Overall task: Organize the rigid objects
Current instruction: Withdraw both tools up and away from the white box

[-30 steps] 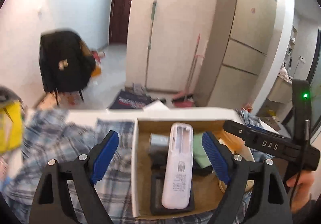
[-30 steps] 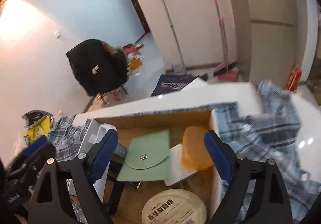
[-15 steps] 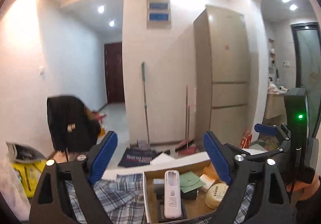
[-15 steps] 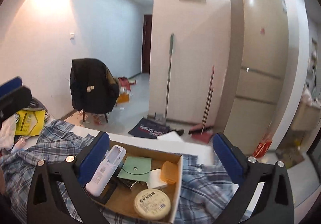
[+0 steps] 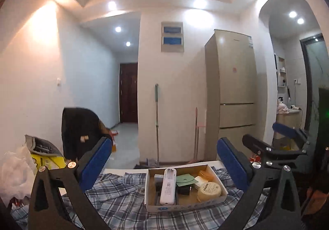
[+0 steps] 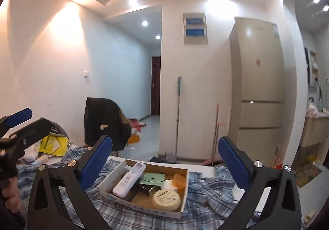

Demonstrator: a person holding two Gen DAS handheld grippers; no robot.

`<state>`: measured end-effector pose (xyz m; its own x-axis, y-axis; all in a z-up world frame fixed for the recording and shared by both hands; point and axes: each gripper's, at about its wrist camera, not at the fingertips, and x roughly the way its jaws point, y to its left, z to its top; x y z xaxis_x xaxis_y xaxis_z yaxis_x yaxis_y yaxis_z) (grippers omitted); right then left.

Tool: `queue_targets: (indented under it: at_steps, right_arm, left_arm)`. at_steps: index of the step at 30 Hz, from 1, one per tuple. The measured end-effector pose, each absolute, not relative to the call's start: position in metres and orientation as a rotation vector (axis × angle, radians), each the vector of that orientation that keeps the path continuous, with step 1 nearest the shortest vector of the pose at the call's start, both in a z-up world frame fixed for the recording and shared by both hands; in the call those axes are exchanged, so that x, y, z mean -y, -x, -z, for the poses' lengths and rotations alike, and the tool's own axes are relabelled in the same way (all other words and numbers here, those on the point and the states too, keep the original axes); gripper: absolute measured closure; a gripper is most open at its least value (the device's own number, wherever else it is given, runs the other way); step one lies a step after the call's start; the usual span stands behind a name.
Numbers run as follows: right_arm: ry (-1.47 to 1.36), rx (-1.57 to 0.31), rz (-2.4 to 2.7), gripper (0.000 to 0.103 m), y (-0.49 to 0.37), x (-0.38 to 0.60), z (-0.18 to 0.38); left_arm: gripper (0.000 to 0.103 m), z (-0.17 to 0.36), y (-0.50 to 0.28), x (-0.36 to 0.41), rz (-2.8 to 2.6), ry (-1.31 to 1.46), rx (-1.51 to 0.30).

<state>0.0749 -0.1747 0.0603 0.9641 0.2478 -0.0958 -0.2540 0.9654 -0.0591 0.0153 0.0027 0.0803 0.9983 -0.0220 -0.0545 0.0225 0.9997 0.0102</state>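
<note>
- Left gripper (image 5: pixel 164 165): jaws wide apart, have just been opening, nothing betw. them; blue pads (image 5: pixel 96 163) frame the view at lower left and lower right, clear of everything.
- Right gripper (image 6: pixel 165 165): jaws spread full, nothing betw. them, touching nothing; it also shows at right edge of left wrist view, near mid-height.
- Cardboard box (image 5: pixel 184 203) sits lower centre in left view, on a blue-white checked cloth (image 5: pixel 119 203); in right view it's lower centre too, turned at an angle (image 6: pixel 144 208).
- Inside box: white remote (image 5: pixel 168 185) lies lengthwise on left half, on top of a dark item I can't make out.
- Green round-flap pouch (image 5: pixel 185 179) in the middle, toward the back.
- Round cream tin w/ printed label (image 5: pixel 209 188) at front right corner of box.
- Orange plastic case (image 6: pixel 178 181) at back right, by the box wall; a white flat piece just beside it.
- Bkgd: beige fridge (image 5: pixel 236 94) upper right of centre, mop (image 5: pixel 156 123) leaning on wall at centre, black jacket on chair (image 5: pixel 79 129) at left, dark door down the hall.
- Yellow package (image 6: pixel 52 144) and a white bag at left edge, beyond the cloth.
- Person's hand (image 6: pixel 9 195) at lower left edge of right view, gripping the left tool's handle.
</note>
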Motion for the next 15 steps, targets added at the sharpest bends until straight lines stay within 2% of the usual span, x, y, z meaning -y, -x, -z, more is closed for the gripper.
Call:
queue_targets:
  at_steps: [9, 15]
  right_arm:
    - [0.038, 0.042, -0.174, 0.0, -0.061, 0.191, -0.017]
    - [0.061, -0.042, -0.217, 0.0, -0.072, 0.184, 0.019]
  left_arm:
    - [0.0, -0.022, -0.031, -0.008, 0.021, 0.013, -0.061]
    - [0.0, 0.017, -0.052, -0.005, -0.009, -0.012, -0.128]
